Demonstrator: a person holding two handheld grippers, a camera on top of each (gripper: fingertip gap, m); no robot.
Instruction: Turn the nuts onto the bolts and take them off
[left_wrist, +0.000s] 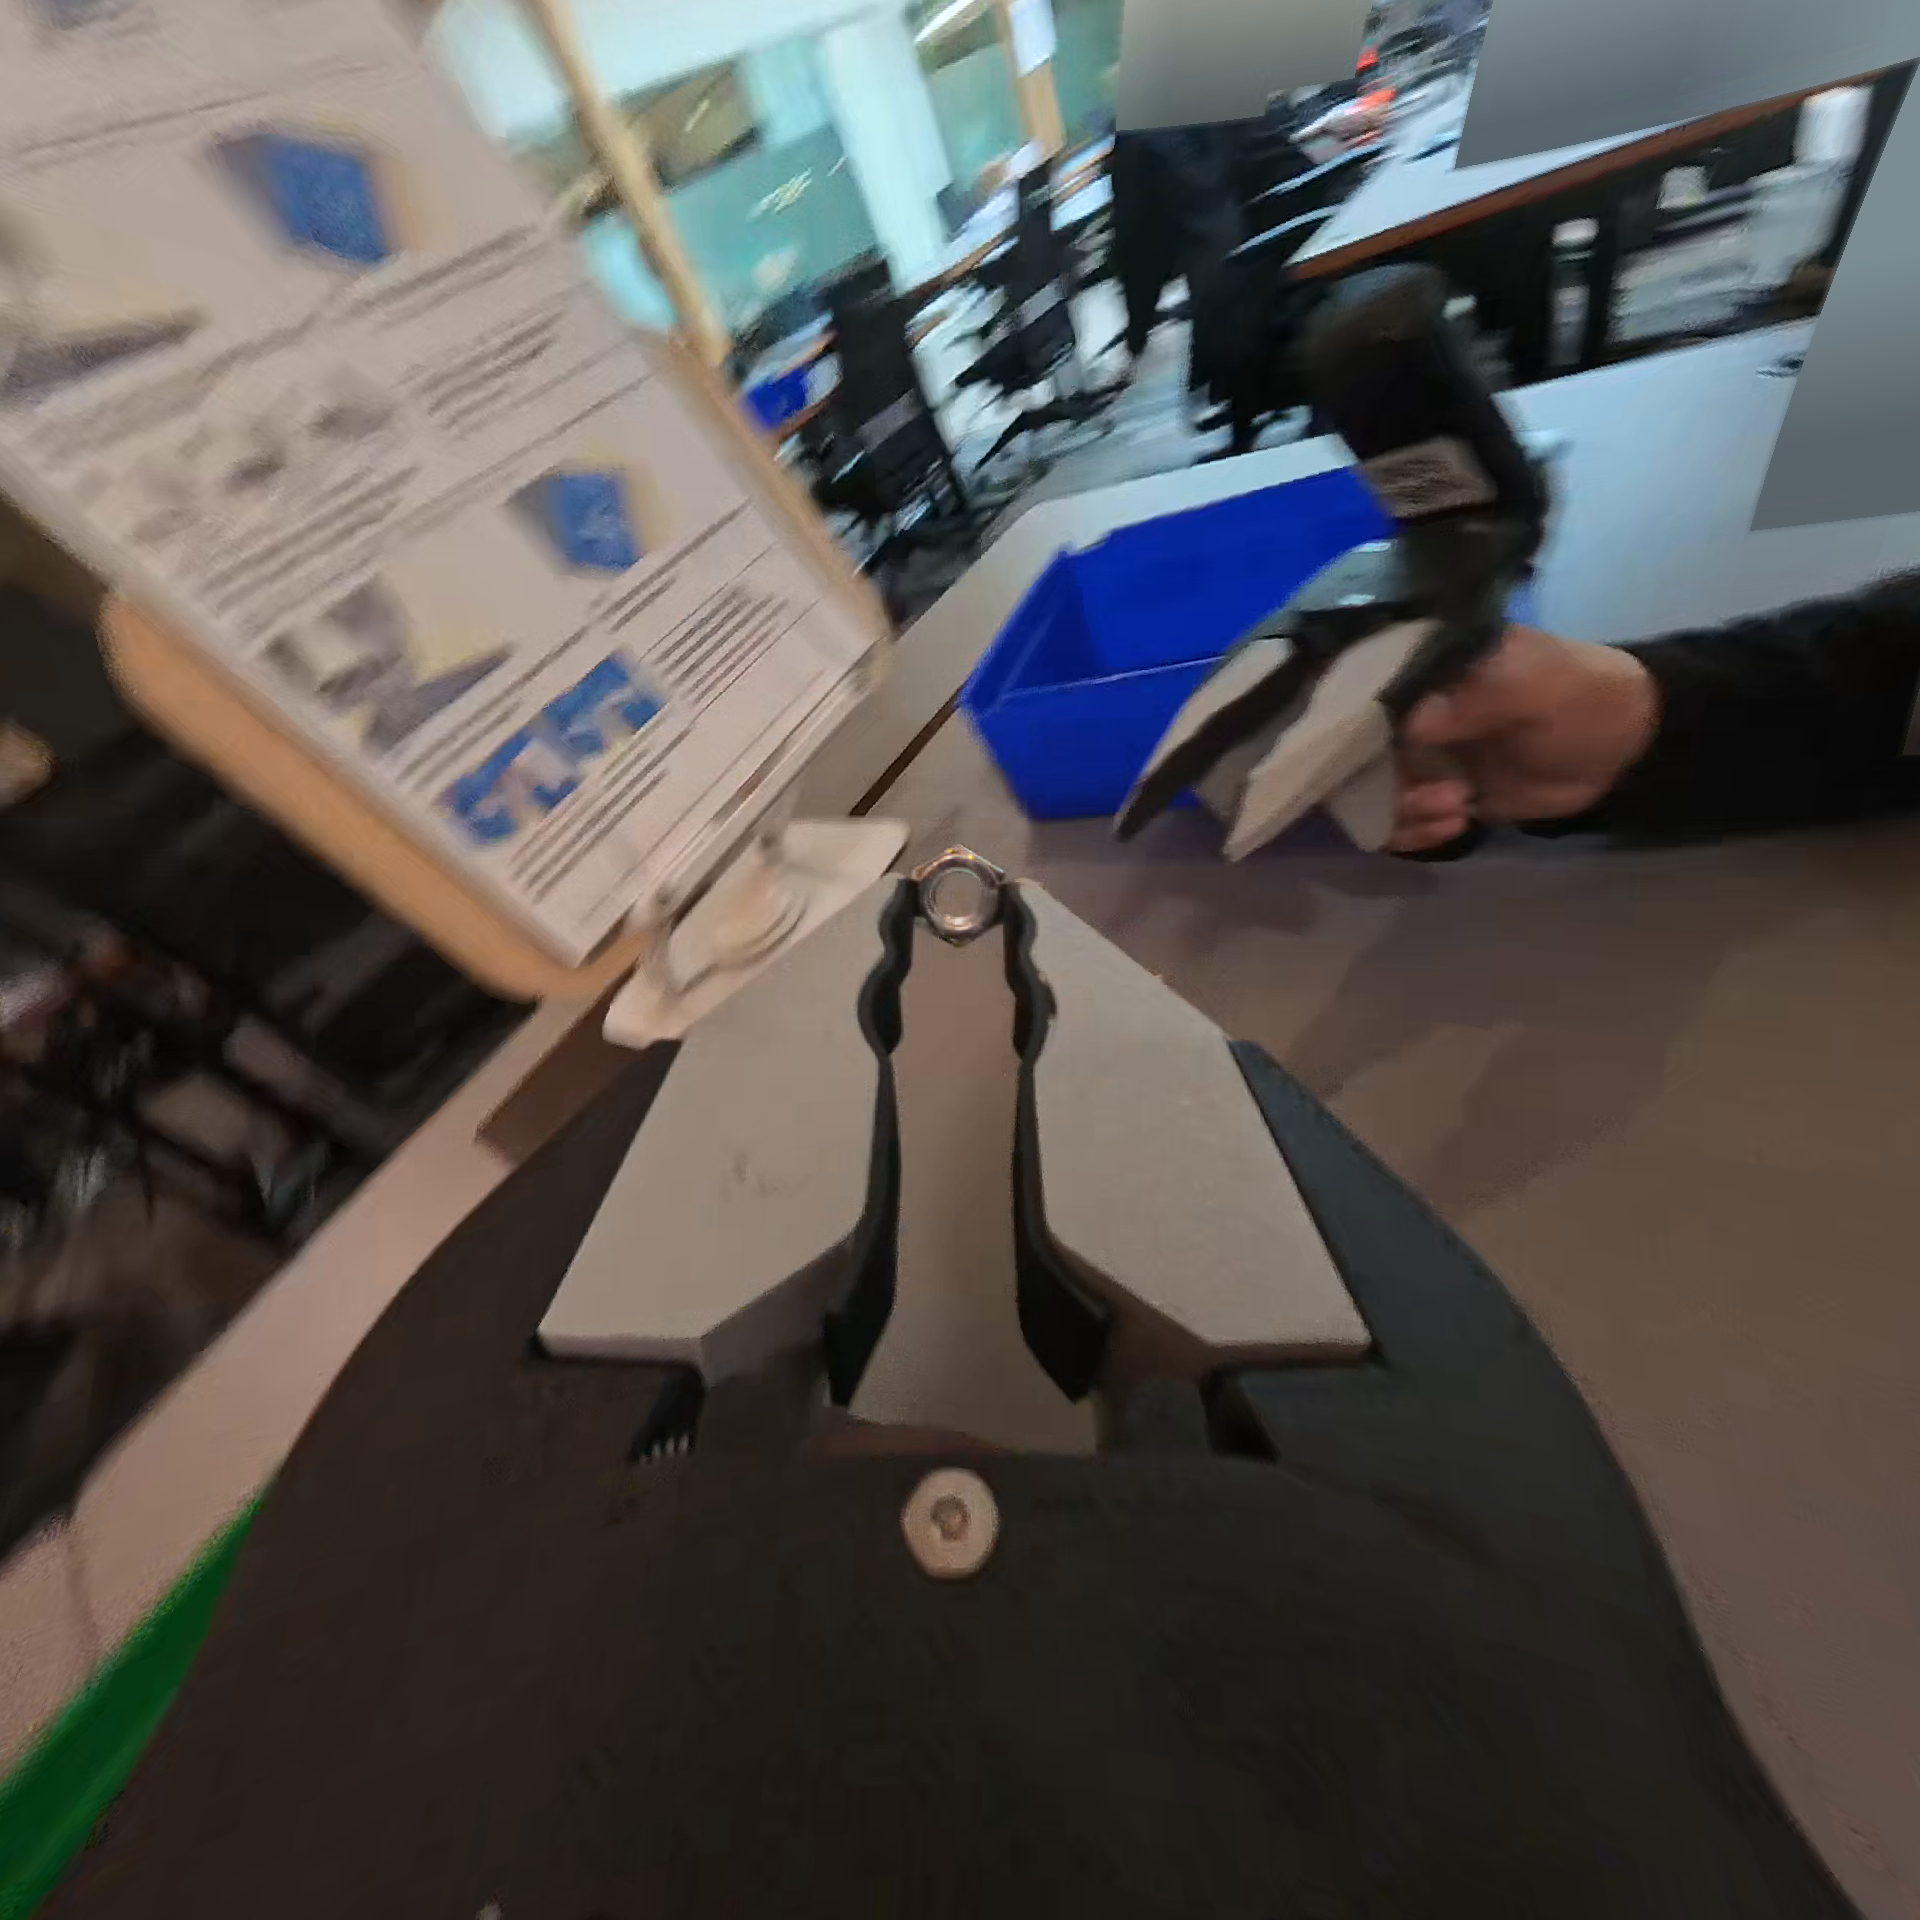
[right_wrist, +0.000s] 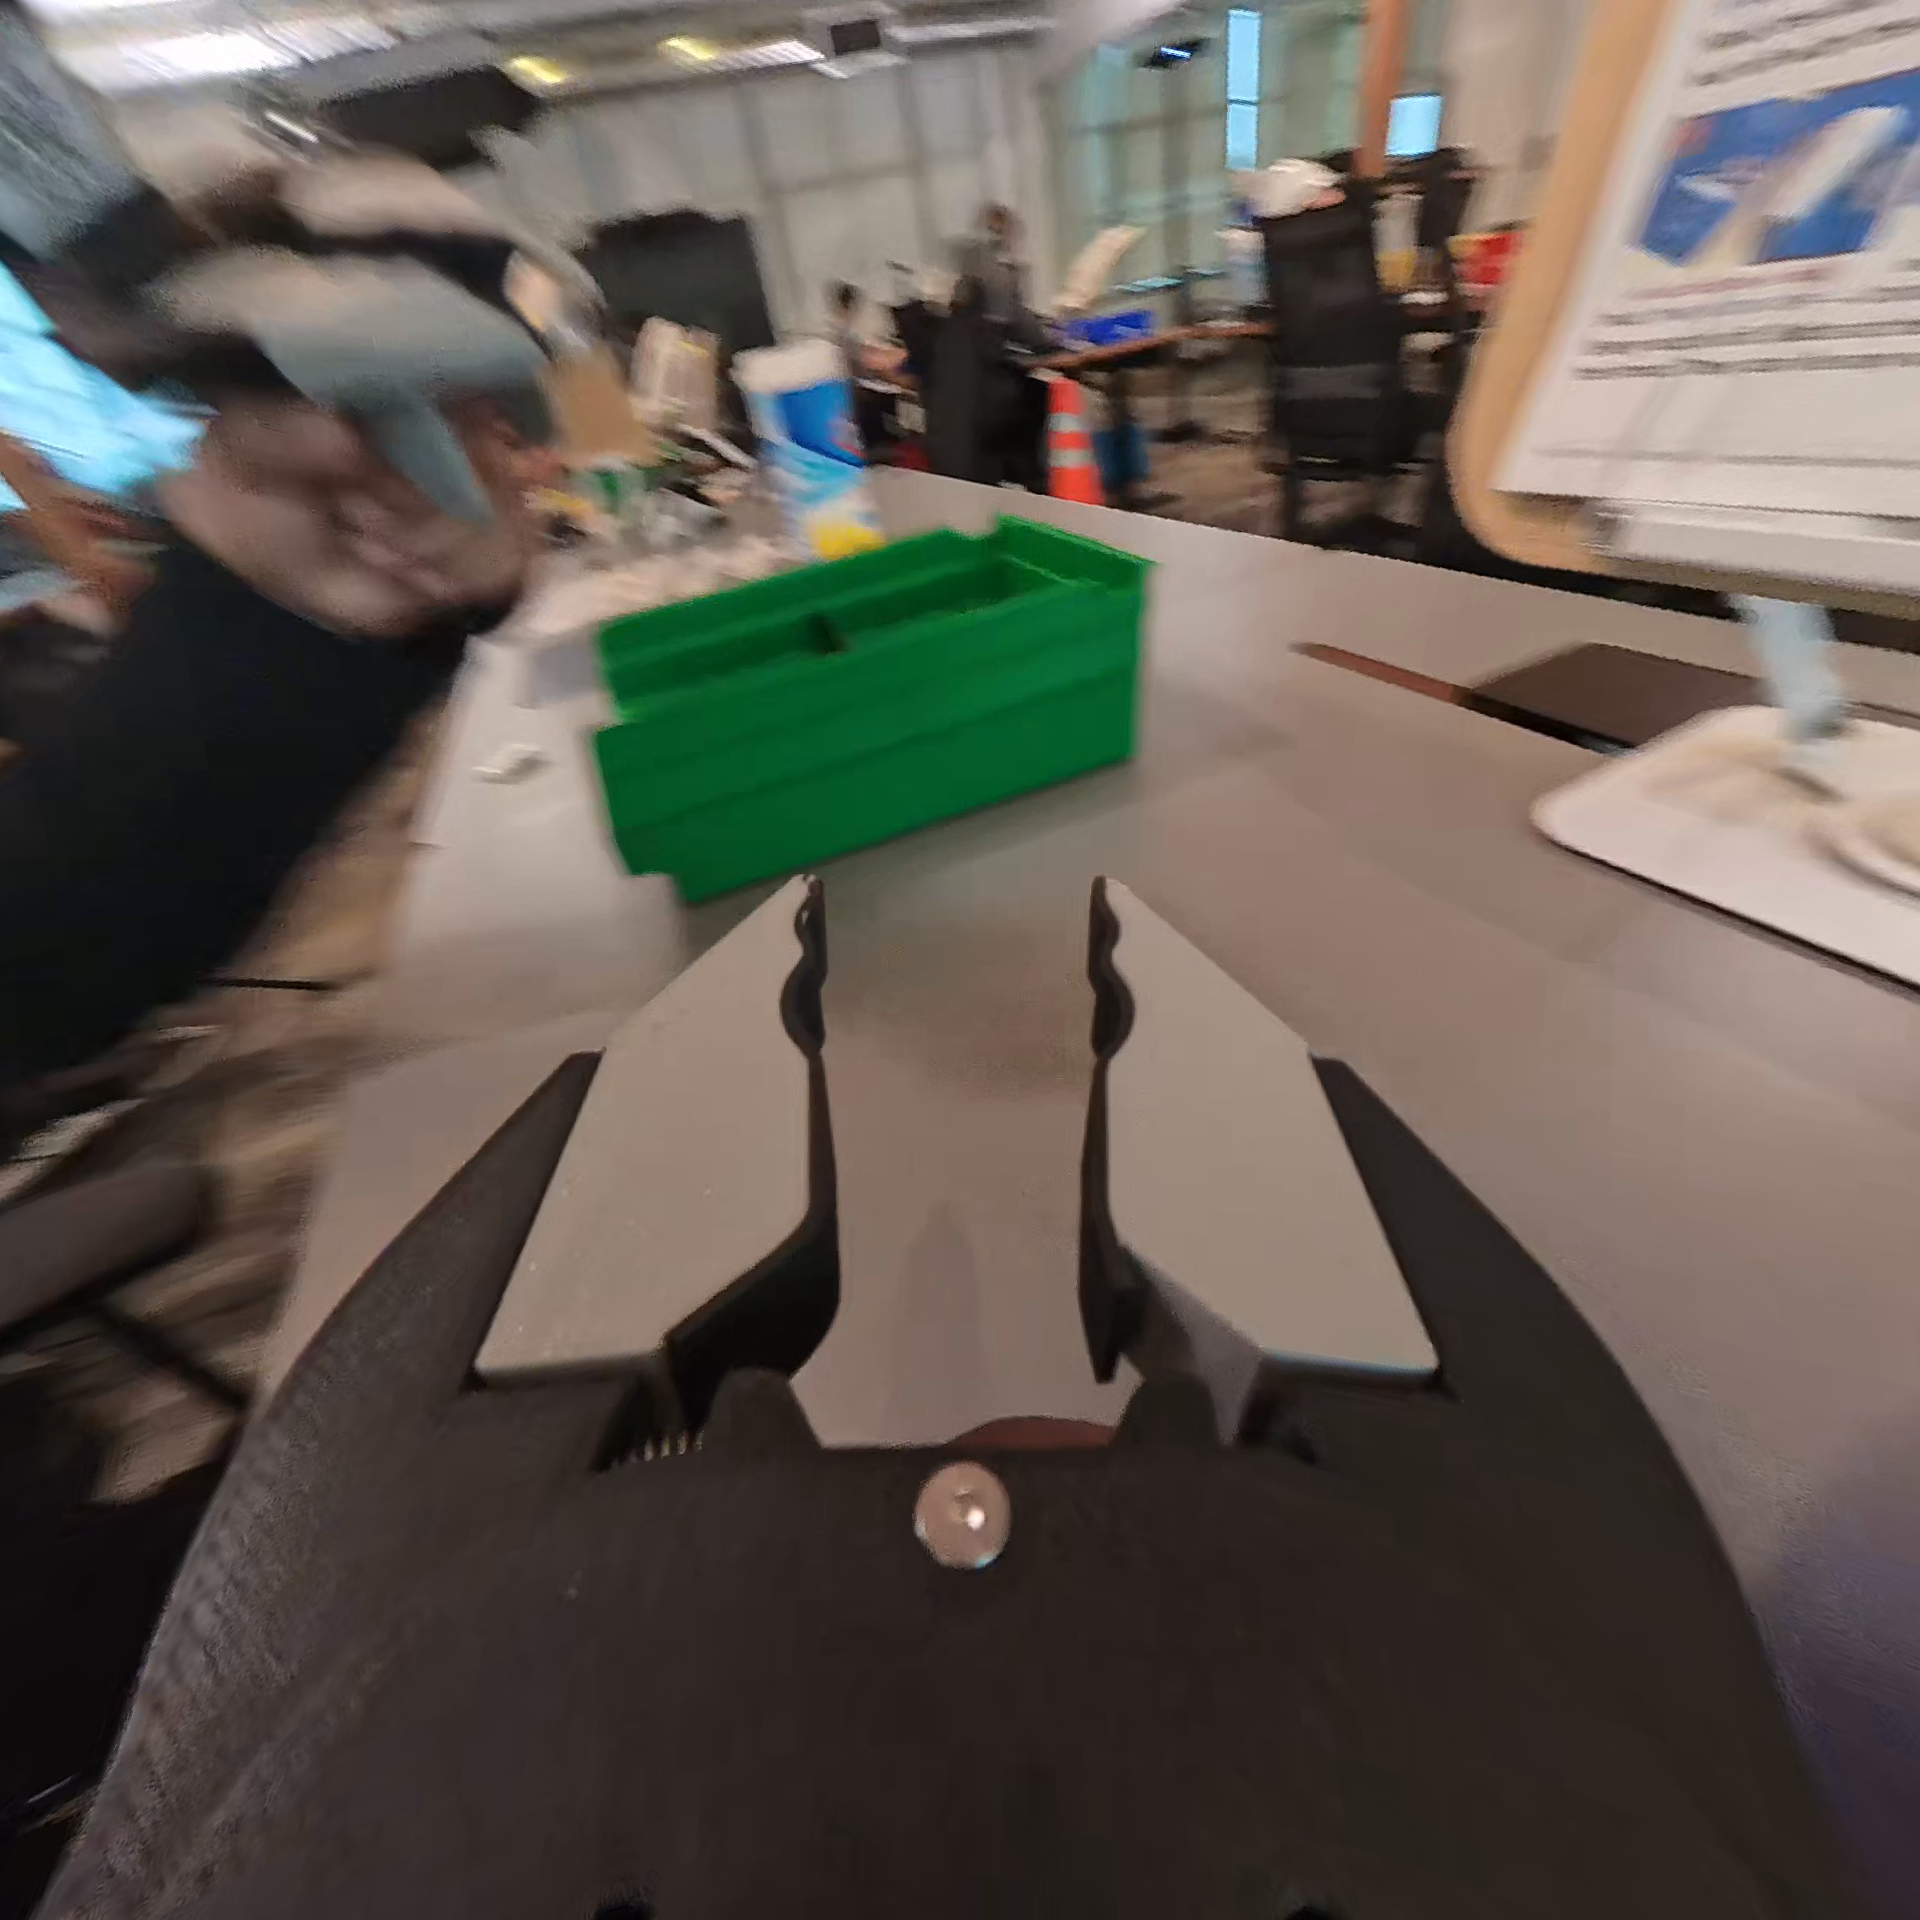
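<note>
Table (left_wrist: 1507, 1091) under both our grippers, grey top, largest thing in view. Poster board (left_wrist: 343, 468) stands tilted on a white base (left_wrist: 831, 862) at the table's far edge; print on it is smeared with motion blur. Same board (right_wrist: 1714, 260) and base (right_wrist: 1662, 821) sit at the right in the right wrist view.

Green bin (right_wrist: 873, 707) on the table ahead of our right gripper, well apart from the fingertips, with a divider inside; we can't make out any contents. Blue bin (left_wrist: 1101, 675) on the table in the left wrist view, just behind our right gripper as seen from there; inside not visible.

Left gripper (left_wrist: 958, 906): fingers drawn in and pinching a silver hex nut (left_wrist: 956, 907) right at the tips. Nut is held off the table, its bore facing the camera, flats against the two black pads. No bolt shows in either view.

Right gripper (right_wrist: 956, 914): fingers spread with a clear gap, only bare table visible between them. In the left wrist view the same gripper (left_wrist: 1226, 800) hangs over the table near the blue bin, angled down to the left, gripped by a hand (left_wrist: 1517, 738) in a dark sleeve. Left gripper (right_wrist: 416, 416) shows in the right wrist view as a heavy blur at upper left, above the table edge.

Background is office desks and chairs, blurred.
</note>
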